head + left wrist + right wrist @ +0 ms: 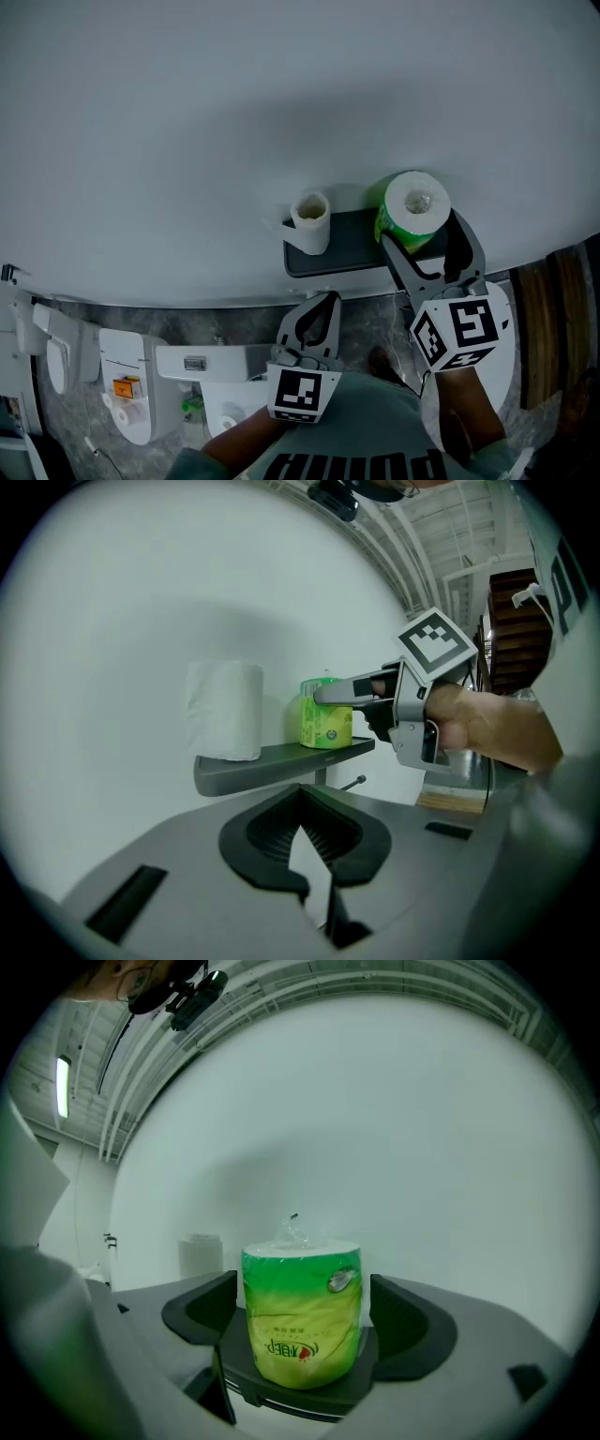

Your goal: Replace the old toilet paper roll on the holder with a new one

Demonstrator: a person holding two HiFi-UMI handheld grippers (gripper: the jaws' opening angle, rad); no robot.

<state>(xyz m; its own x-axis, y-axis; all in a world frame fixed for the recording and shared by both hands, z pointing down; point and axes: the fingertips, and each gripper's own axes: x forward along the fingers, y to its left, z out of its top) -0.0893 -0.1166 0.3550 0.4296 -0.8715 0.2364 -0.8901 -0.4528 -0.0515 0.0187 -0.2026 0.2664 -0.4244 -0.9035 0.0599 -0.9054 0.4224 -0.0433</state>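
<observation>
The right tool (424,234) is spread around the green-wrapped toilet paper roll (302,1312), its pads just clear of it, on the shelf (352,248). The left tool (328,300) is pressed together and empty.

A bathroom: a white toilet (211,373) sits below a wall shelf (352,247) holding toilet paper rolls (310,221).

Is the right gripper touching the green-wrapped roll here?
Apart. The right gripper view shows the right gripper open around the green-wrapped roll, with a thin gap at each pad.
</observation>
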